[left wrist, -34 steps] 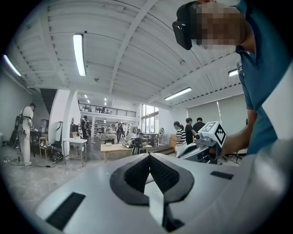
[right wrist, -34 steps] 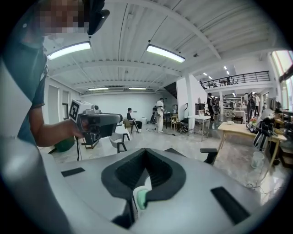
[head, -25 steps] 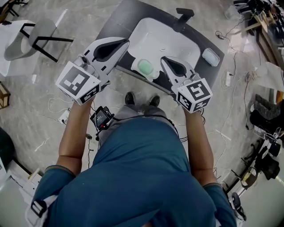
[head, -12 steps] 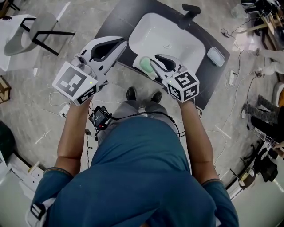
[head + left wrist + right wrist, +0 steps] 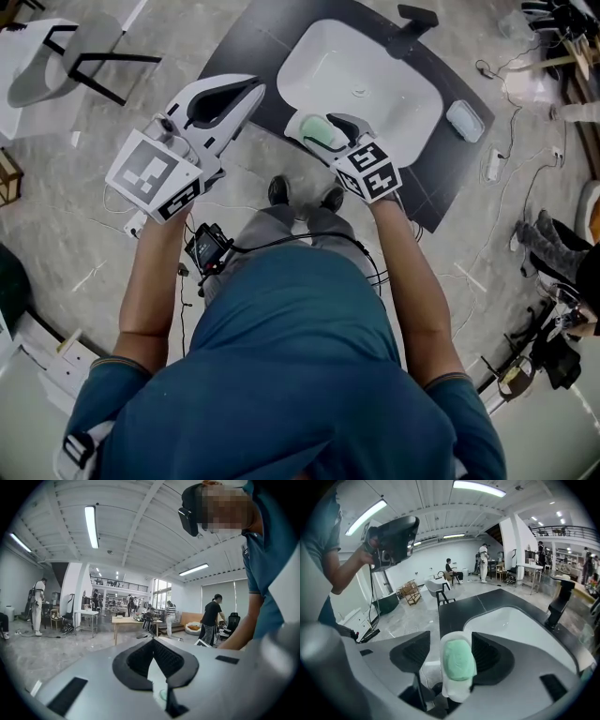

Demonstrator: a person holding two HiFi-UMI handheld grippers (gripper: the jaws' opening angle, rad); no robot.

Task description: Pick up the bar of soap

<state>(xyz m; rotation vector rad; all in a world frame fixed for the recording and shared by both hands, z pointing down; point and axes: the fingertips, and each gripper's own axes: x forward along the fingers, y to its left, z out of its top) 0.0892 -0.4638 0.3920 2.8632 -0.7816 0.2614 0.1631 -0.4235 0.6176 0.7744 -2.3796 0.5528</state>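
Note:
A pale green bar of soap [image 5: 322, 132] lies in a white dish [image 5: 298, 126] on the near rim of the white sink [image 5: 375, 84]. My right gripper [image 5: 319, 133] reaches over the dish with the soap between its jaws. In the right gripper view the soap [image 5: 458, 659] sits in the gap of the right gripper [image 5: 451, 644]; the jaws are opening and the pads [image 5: 417, 651] stand off it. My left gripper [image 5: 246, 92] hovers to the left over the dark counter [image 5: 253, 47], shut and empty; in its own view the left gripper [image 5: 152, 641] points out at the room.
A black faucet [image 5: 417, 17] stands at the sink's far side. A second small dish [image 5: 466, 120] rests on the counter's right end. A chair [image 5: 66, 56] stands at the far left, and cables trail across the floor at the right. People stand far off in the room.
My right gripper has moved left and forward onto the soap dish, and its jaws have parted around the soap. The left gripper has hardly moved.

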